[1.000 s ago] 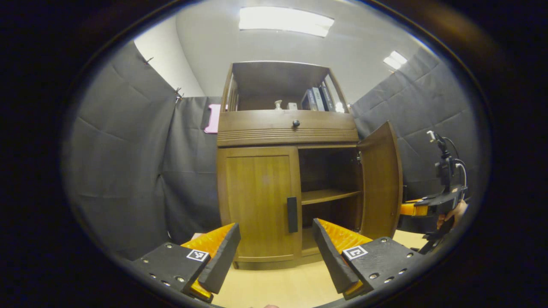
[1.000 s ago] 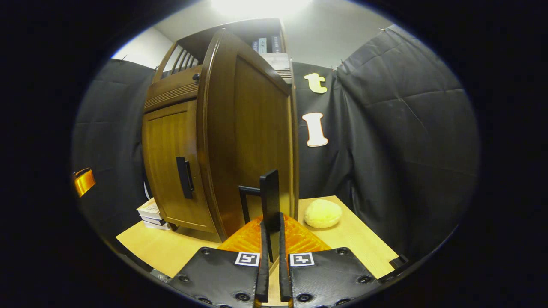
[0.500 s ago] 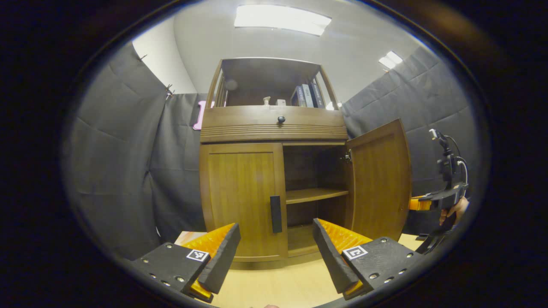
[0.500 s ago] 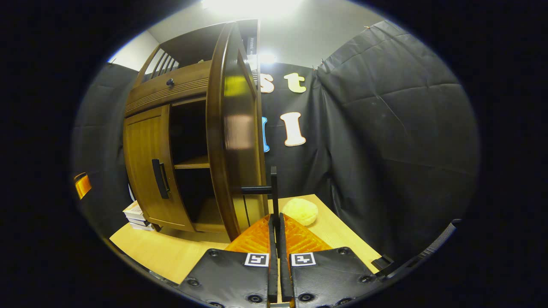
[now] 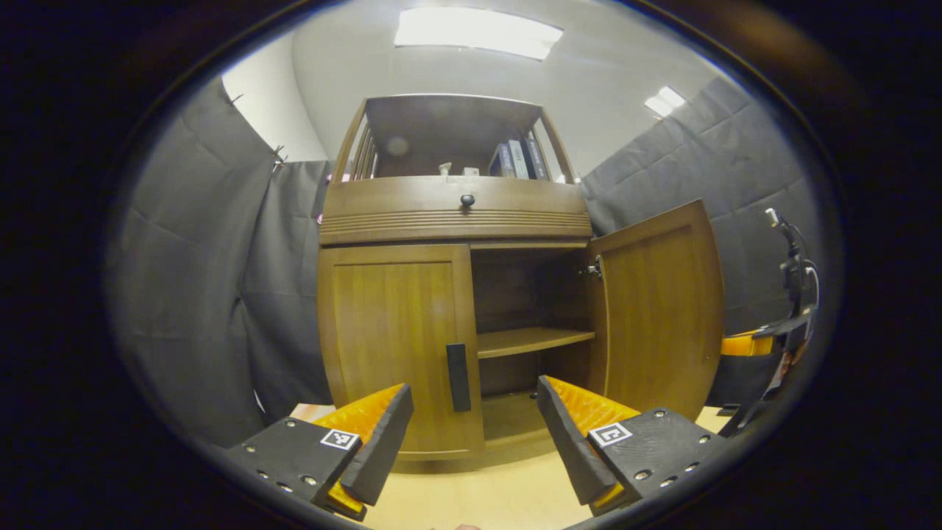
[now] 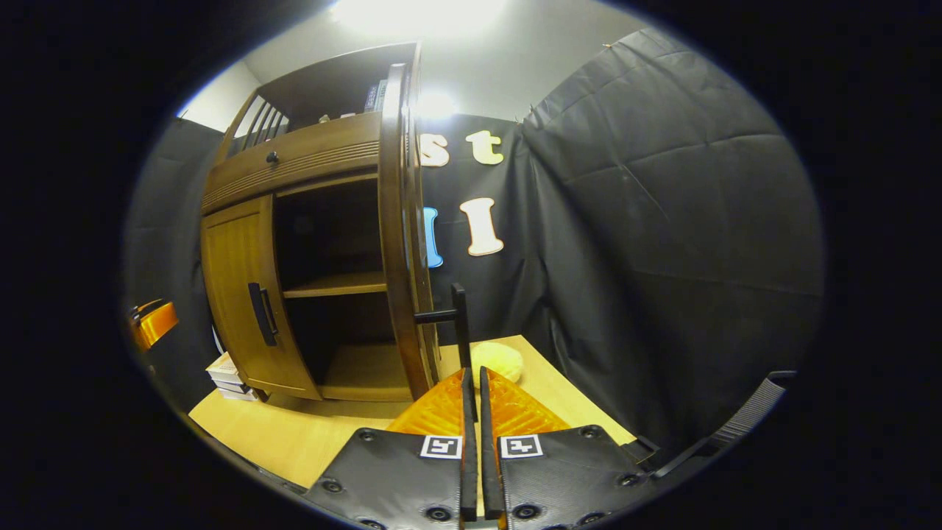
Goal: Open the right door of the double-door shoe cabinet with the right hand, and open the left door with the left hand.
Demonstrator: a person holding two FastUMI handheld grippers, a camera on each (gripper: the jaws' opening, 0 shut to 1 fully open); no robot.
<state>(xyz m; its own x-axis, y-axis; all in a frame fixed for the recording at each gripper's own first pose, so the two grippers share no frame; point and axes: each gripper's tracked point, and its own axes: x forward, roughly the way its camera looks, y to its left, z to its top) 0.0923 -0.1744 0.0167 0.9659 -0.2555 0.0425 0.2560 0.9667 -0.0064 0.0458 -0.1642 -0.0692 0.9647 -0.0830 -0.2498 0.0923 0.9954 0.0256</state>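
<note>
Yellow round sponge [image 6: 497, 363] near tabletop [image 6: 294, 442] back-right corner; stack of books [image 6: 225, 372] at left edge; ceiling light [image 5: 477, 32] on.

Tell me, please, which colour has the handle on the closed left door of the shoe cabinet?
The handle is black, on the brown wooden left door; the left gripper view shows it best.

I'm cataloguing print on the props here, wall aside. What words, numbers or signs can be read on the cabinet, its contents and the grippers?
Nothing reads as a quotable word or number.
Books on the cabinet's top shelf: spines too small to read.
Stack beside the cabinet: print blurred.
Left gripper and right gripper, shut on the right door handle: square coded markers, patterns only, no words.
</note>
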